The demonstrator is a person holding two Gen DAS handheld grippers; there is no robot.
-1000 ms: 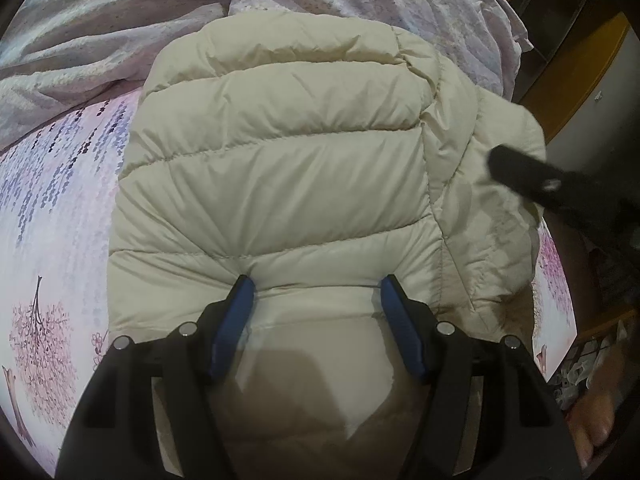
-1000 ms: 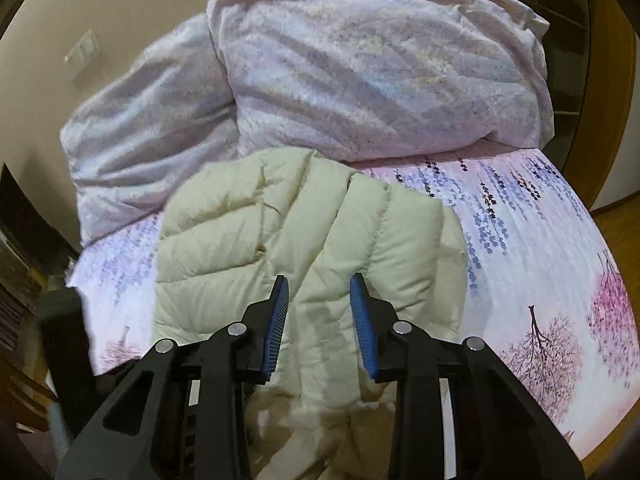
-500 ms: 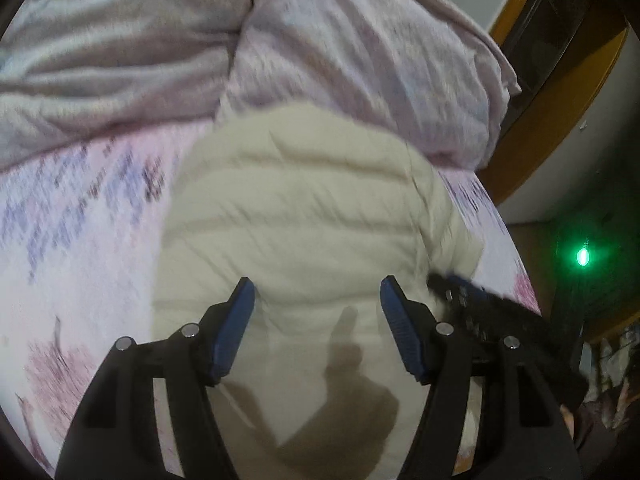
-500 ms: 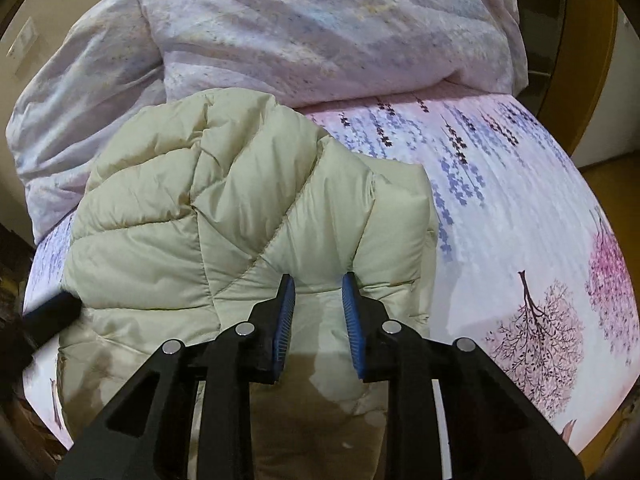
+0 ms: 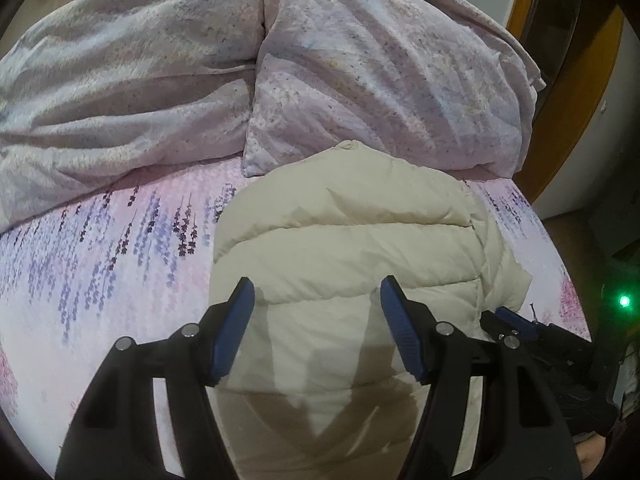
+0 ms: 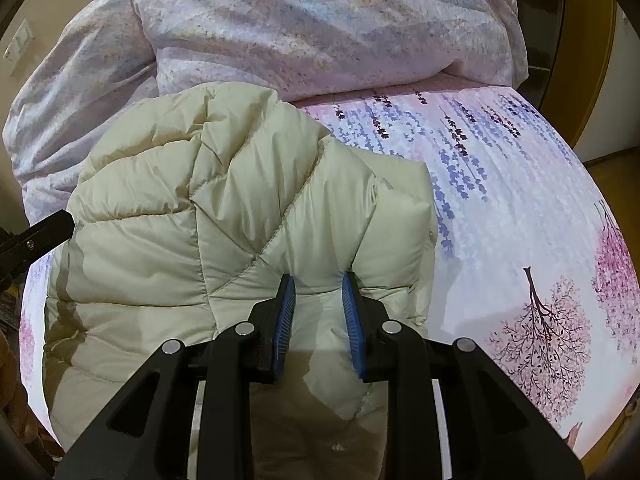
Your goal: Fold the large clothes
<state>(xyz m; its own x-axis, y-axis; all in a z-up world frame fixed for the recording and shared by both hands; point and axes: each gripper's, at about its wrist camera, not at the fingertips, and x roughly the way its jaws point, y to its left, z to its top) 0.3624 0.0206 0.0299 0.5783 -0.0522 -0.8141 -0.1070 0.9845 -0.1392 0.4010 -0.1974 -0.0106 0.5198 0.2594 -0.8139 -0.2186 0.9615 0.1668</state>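
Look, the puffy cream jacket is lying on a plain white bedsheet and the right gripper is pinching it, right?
Not quite. The bedsheet isn't plain white: it's pink with purple hanging flowers and pink trees, as the right wrist view shows. The rest holds: the puffy cream jacket lies on it, and the right gripper is pinching a fold of it.

I see the jacket (image 5: 352,248) lying on the bed (image 5: 120,264) near its front edge, its far end touching the duvet (image 5: 360,72) heaped along the bed's back edge. Bare sheet lies on both sides.
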